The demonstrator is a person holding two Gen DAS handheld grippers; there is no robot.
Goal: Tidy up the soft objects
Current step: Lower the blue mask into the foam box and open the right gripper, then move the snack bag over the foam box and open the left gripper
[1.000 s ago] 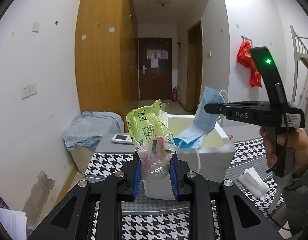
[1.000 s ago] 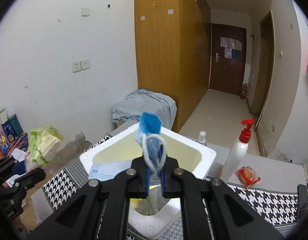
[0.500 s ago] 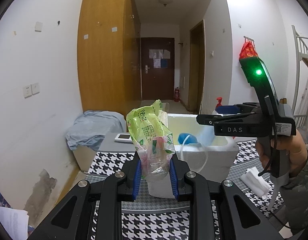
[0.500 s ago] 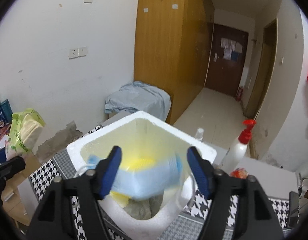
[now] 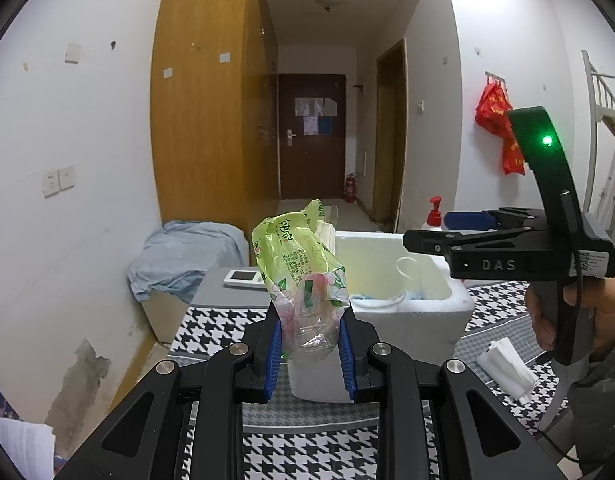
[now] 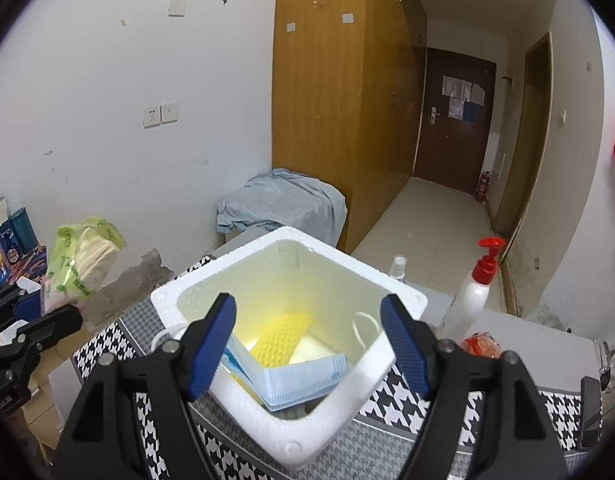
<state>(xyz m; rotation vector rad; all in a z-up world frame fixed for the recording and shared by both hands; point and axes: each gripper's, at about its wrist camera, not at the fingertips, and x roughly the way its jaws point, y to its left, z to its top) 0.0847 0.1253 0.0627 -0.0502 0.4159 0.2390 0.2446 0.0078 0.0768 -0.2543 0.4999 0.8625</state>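
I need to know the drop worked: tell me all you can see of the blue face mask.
The pale blue pleated face mask, of thin soft fabric with white ear loops, lies crumpled and folded inside the white foam box, leaning against its near wall over something yellow. One loop drapes over the rim. The right gripper stands open above, clear of it.

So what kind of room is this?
Probably a dorm room or small flat: a tall wooden wardrobe, a metal bunk-bed ladder, and a hallway to a dark front door.

Black two-finger tool point(image 6: 309, 344) with blue ribbed pads point(image 6: 403, 346), silver screws, "DAS" lettering and a green light.
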